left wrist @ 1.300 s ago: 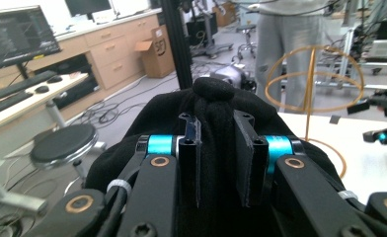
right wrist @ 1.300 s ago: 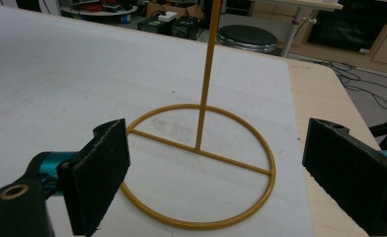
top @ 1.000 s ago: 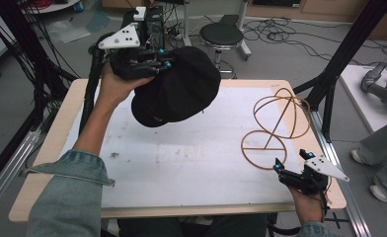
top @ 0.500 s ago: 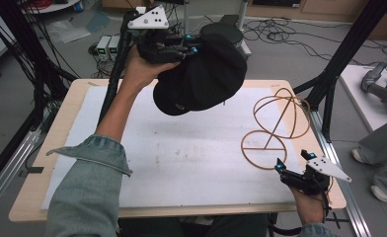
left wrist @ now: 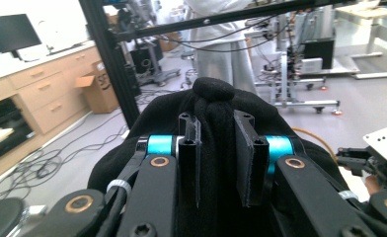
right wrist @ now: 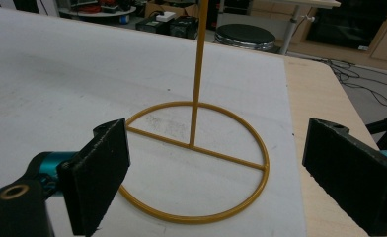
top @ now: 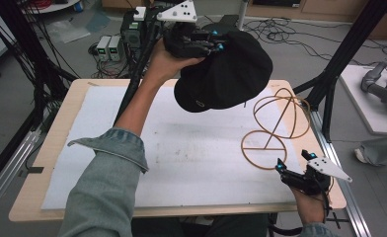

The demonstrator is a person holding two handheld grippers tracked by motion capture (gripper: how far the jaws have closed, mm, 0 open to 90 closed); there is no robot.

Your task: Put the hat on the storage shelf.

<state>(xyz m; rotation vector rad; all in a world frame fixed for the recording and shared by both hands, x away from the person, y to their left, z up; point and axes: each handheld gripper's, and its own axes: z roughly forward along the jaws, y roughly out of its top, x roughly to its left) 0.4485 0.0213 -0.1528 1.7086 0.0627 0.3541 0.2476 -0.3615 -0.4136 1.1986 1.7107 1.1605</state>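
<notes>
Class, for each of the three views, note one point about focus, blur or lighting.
High view: soft, even light, the black cap shows little detail. Left gripper view: cap fabric sharp, bright room behind washed out. Right gripper view: yellow wire stand crisp, near tool pads slightly soft.

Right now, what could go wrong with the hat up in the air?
The left gripper pinches just a fold of the black cap, so the cap might slip out and drop. The cap hangs close to the wire hat stand; a swing could knock the light stand over. The right gripper sits open by the stand's base ring, not holding it steady.
</notes>
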